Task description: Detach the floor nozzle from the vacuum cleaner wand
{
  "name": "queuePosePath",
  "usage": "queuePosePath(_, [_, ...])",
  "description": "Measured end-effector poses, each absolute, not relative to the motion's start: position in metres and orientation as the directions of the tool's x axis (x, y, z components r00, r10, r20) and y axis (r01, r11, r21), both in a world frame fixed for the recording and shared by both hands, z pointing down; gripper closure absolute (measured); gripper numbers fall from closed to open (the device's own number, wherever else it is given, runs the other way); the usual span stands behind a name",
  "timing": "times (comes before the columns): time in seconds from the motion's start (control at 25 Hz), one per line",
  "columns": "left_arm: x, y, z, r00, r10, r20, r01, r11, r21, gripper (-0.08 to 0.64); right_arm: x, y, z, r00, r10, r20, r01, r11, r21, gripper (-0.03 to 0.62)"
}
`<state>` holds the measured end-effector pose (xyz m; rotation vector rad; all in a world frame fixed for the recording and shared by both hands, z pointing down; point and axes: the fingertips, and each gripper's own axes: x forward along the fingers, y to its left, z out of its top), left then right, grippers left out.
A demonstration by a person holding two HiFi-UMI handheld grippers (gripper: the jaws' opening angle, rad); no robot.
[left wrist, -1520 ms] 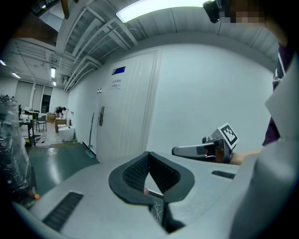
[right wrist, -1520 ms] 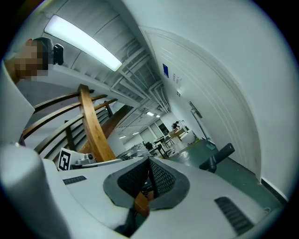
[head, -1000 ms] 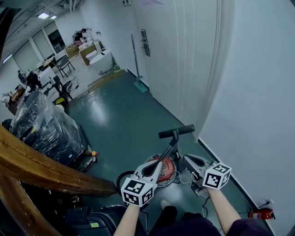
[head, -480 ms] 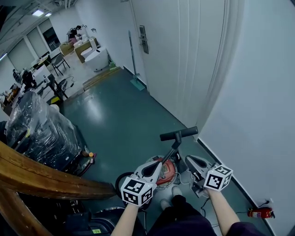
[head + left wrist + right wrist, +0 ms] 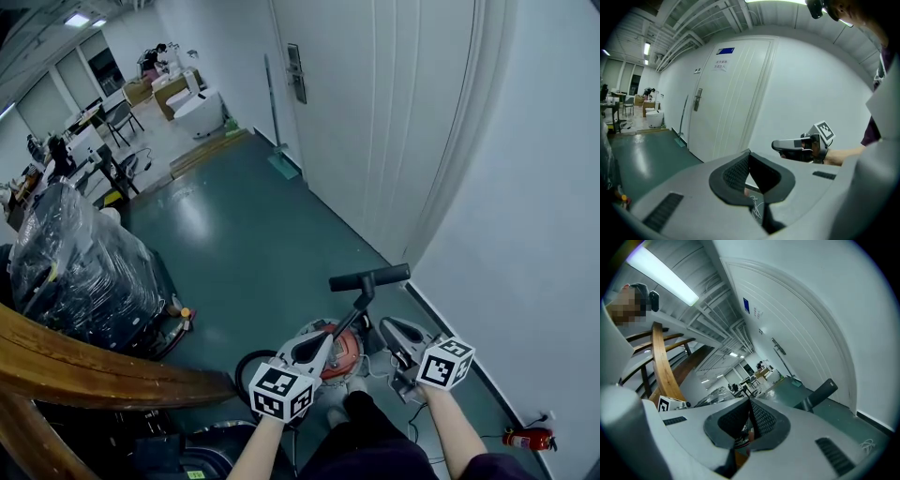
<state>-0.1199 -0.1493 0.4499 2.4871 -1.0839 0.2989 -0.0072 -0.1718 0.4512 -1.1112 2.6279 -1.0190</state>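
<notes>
A red canister vacuum (image 5: 335,345) stands on the green floor by the wall. A thin wand (image 5: 358,306) rises from it, with a black bar-shaped head (image 5: 368,278) across its top; the head also shows in the right gripper view (image 5: 820,394). My left gripper (image 5: 322,337) hovers over the canister, jaws shut and empty (image 5: 749,157). My right gripper (image 5: 385,324) hangs just right of the wand, below the black head, also shut with nothing in it (image 5: 750,402). Neither touches the vacuum. The right gripper (image 5: 780,145) shows in the left gripper view.
A white door (image 5: 375,122) and a pale wall (image 5: 525,234) close off the right. At the left run a wooden handrail (image 5: 84,361) and a plastic-wrapped pallet (image 5: 80,267). A red fire extinguisher (image 5: 525,438) lies by the wall. A black hose (image 5: 246,364) loops beside the canister.
Both grippers have come down a little toward the vacuum, still shut. The person's knee has moved forward beneath them.
</notes>
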Motion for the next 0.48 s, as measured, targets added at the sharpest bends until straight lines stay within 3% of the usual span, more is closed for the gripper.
queuePosePath(0.48, [-0.113,-0.184,0.506,0.665,-0.621,0.415,-0.747,-0.569,0.344,0.555,0.001,-0.212,0.505,-0.720,-0.663,0.208,-0.606,0.452,-0.655,0.574])
